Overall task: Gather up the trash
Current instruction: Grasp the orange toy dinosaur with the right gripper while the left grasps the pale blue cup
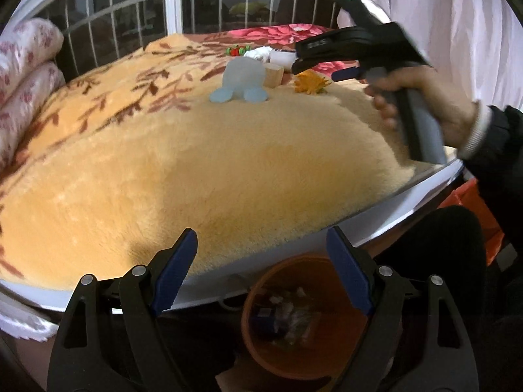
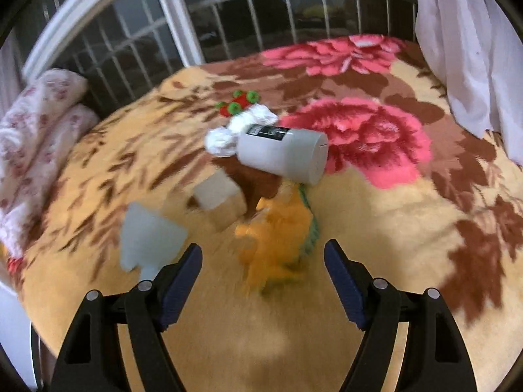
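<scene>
My left gripper (image 1: 261, 271) stands released, nothing between its blue pads, poised over the near edge of the bed (image 1: 228, 163) and above an orange bin (image 1: 304, 323) that sits on the floor just below the bed frame; the bin holds crumpled scraps and a dark blue item. My right gripper (image 2: 263, 277) is likewise spread wide and empty, angled down over the fleece blanket (image 2: 376, 228) toward a cluster of items. In the left wrist view my right hand (image 1: 421, 98) is seen wrapped around the handle of that tool, its tips near the items at the far side of the bed. Directly ahead of the right gripper lies an orange and green soft object (image 2: 278, 238), blurred, so I cannot tell what it is. Beyond it a grey-white cylindrical container (image 2: 284, 155) lies on its side, touching crumpled white tissue (image 2: 242, 127) behind it. A red and green toy (image 2: 238, 103) sits just past the tissue. A wooden block (image 2: 222, 201) rests near the container, and a pale translucent blue-grey piece (image 2: 147, 238) stands to the left of the block. A folded floral quilt (image 2: 36, 137) is stacked at the left edge of the bed, against a barred window (image 2: 228, 19); a white curtain (image 2: 474, 49) hangs at right.
</scene>
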Demonstrator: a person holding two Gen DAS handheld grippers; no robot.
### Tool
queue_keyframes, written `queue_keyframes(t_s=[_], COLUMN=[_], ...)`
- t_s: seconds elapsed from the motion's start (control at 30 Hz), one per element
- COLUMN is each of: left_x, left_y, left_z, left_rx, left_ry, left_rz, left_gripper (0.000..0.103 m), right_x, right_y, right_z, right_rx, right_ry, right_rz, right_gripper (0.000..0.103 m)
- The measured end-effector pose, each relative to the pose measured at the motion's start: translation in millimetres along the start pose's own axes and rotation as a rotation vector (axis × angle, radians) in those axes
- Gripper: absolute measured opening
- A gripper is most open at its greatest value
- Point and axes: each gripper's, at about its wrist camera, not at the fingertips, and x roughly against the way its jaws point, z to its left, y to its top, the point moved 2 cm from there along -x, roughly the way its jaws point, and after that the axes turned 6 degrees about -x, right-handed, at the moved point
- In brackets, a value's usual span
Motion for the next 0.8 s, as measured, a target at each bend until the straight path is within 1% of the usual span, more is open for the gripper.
queue_keyframes(t_s=[0.07, 0.1, 0.13, 0.17, 0.27, 0.33, 0.4, 0.5, 0.53, 0.6, 0.67, 0.77, 0.8], left_x=[-2.7, -3.3, -4.1, -4.4, -6.2, -6.2, -6.4, -5.8, -5.3, -6.7, -11.6, -29.9, -37.8], left_y=[-3.2, -4.5, -5.8, -6.6, -6.1, -4.9, -2.3, 7.0, 12.0, 28.9, 45.7, 79.3, 89.2], left_z=[6.7, 9.0, 11.6, 12.7, 17.5, 18.3, 17.5, 16.6, 15.8, 14.0, 14.0, 16.3, 18.4], left_rx=[0.021, 0.028, 0.036, 0.043, 0.067, 0.074, 0.068, 0.056, 0.047, 0.018, -0.002, -0.032, -0.034], left_ry=[-0.006, -0.006, -0.006, -0.005, -0.011, -0.017, -0.021, -0.007, -0.002, 0.018, 0.031, 0.059, 0.045], left_rz=[0.006, 0.007, 0.007, 0.007, 0.011, 0.01, 0.015, 0.011, 0.005, -0.015, -0.03, -0.033, -0.028], left_gripper=[0.079, 0.079, 0.079, 0.079, 0.079, 0.079, 0.079, 0.079, 0.079, 0.079, 0.079, 0.079, 0.079], right_x=[-18.1, -27.9, -36.5, -42.7, -41.5, -34.3, -24.0, 3.7, 11.1, 33.6, 58.0, 91.0, 103.8], right_y=[4.3, 6.3, 7.2, 7.4, 5.2, 0.2, -4.4, -14.6, -15.5, -22.3, -28.5, -39.6, -44.9], right_z=[-1.4, -3.2, -5.0, -6.4, -3.6, -1.1, -2.2, -4.8, -4.1, -4.3, -7.8, -16.7, -22.7], right_rx=[-0.016, -0.029, -0.041, -0.047, -0.027, -0.006, -0.009, -0.014, -0.004, 0.032, 0.064, 0.073, 0.069], right_ry=[-0.037, -0.044, -0.053, -0.072, -0.103, -0.089, -0.052, 0.052, 0.06, 0.099, 0.114, 0.145, 0.153], right_rz=[0.033, 0.055, 0.079, 0.097, 0.083, 0.059, 0.04, 0.001, -0.012, -0.053, -0.095, -0.14, -0.16], right_gripper=[0.075, 0.072, 0.06, 0.056, 0.055, 0.055, 0.055, 0.055, 0.055, 0.055, 0.055, 0.055, 0.055])
